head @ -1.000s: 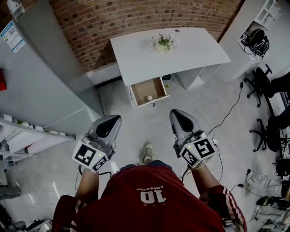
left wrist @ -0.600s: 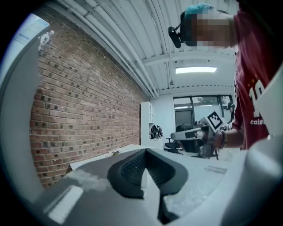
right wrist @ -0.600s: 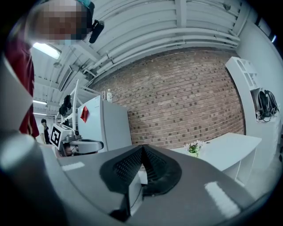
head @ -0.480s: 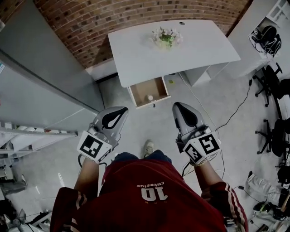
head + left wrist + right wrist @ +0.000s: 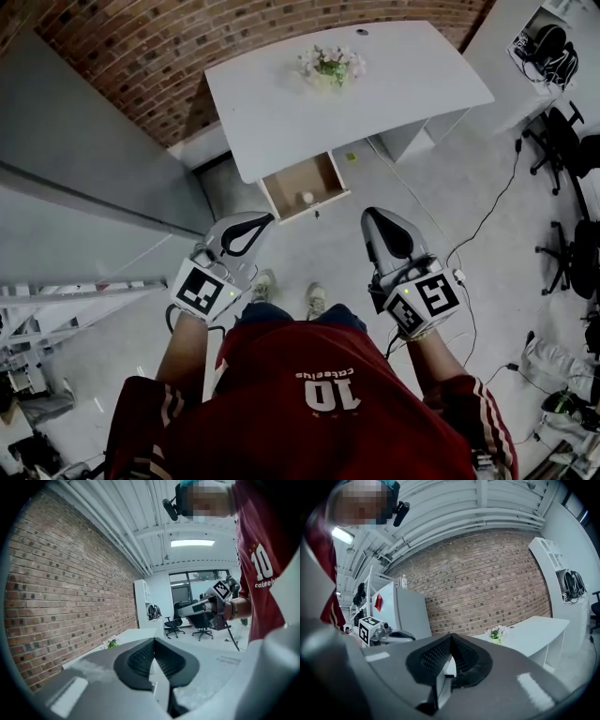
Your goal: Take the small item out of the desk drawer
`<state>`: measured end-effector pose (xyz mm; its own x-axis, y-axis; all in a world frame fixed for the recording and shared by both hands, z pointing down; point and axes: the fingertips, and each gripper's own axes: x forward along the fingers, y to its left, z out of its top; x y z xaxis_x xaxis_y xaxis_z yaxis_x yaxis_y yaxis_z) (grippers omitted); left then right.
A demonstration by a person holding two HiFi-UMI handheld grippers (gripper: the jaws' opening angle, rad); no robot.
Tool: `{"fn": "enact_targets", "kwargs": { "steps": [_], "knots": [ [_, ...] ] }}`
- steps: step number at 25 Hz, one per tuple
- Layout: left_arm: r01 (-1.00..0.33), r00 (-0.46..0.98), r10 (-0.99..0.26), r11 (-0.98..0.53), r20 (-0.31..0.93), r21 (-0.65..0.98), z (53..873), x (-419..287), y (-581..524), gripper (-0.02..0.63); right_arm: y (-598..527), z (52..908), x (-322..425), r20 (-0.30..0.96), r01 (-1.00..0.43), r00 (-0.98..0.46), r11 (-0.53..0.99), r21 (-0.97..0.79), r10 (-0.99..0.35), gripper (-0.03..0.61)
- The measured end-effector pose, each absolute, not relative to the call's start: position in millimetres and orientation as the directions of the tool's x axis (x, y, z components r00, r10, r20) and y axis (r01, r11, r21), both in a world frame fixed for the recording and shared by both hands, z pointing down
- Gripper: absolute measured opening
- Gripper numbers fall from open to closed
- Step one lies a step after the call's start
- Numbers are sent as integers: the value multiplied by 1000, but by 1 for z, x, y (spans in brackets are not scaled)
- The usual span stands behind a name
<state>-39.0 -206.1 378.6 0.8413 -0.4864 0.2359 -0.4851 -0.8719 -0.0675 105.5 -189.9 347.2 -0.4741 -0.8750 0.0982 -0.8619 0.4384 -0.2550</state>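
A white desk (image 5: 281, 112) stands against the brick wall, and its wooden drawer (image 5: 279, 194) is pulled open toward me. A small pale round item (image 5: 307, 198) lies inside the drawer. My left gripper (image 5: 265, 219) hangs just short of the drawer's left front corner, shut and holding nothing. My right gripper (image 5: 369, 215) is to the right of the drawer, above the floor, also shut and holding nothing. In the left gripper view the pads (image 5: 140, 656) meet with nothing between them. The right gripper view shows its pads (image 5: 436, 656) closed the same way.
A pot of flowers (image 5: 328, 66) sits on the desktop. A tall grey cabinet (image 5: 84, 216) fills the left side, with metal shelving (image 5: 56, 300) below it. Cables (image 5: 487, 216) trail across the floor, and office chairs (image 5: 572, 141) stand on the right. The person's feet (image 5: 314, 298) are below the drawer.
The person has stepped toward the desk. Both grippers now sit nearer the open drawer. Their jaws have stayed shut.
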Motion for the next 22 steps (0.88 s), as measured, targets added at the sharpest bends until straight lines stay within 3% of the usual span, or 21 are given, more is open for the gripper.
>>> {"fn": "enact_targets", "kwargs": {
  "steps": [7, 15, 22],
  "knots": [
    [-381, 882, -393, -920, 259, -97, 391, -39, -225, 36, -191, 345, 104, 112, -906, -379, 344, -247, -919, -9],
    [-238, 928, -268, -961, 258, -142, 397, -57, -240, 137, -195, 339, 70, 115, -933, -297, 263, -245, -948, -9],
    [-71, 894, -167, -969, 415, -236, 457, -66, -256, 241, -190, 350, 53, 142, -954, -218, 180, -239, -966, -9]
  ]
}}
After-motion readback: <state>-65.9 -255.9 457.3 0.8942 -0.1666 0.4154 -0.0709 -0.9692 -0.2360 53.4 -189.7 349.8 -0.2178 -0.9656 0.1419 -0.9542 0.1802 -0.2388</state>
